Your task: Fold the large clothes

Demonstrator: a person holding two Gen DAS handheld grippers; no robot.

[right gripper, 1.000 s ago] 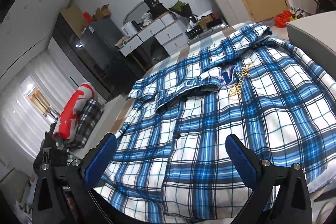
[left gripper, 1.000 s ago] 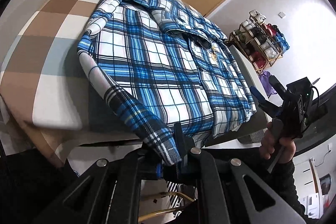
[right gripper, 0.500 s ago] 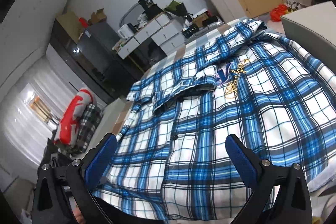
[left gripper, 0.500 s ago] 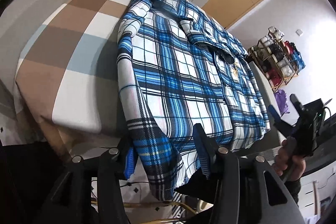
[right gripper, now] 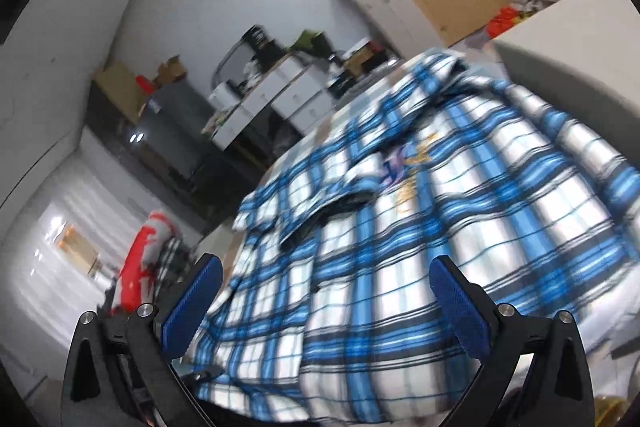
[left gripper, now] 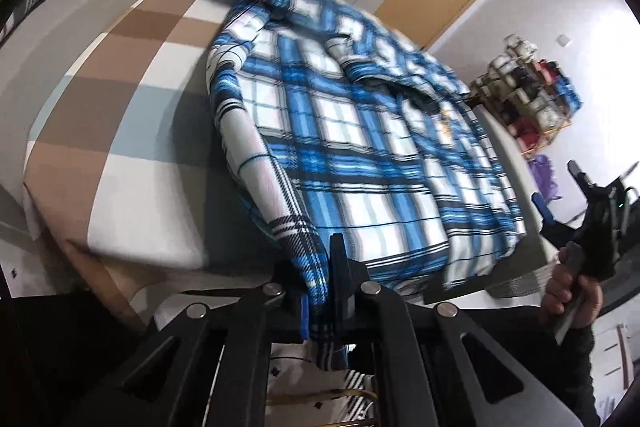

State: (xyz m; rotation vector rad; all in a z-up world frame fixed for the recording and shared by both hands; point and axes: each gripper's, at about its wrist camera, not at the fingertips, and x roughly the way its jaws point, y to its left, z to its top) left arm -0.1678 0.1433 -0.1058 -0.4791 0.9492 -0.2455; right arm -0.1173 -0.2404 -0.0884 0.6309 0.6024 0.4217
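So my left claw (left gripper: 320, 291) is pinched tight on the shirt's (left gripper: 352, 131) cuff, right at my fingertips, with the sleeve running straight ahead from there up to the shoulder. The rest of the shirt lies flat on the bed (left gripper: 120, 107), long axis pointing away from me, collar at the far end. My right claw (right gripper: 324, 301) is spread wide, holding nothing, just over the near hem. Left is the one with cloth, so I'd guess the sleeve folds inward, to my right.
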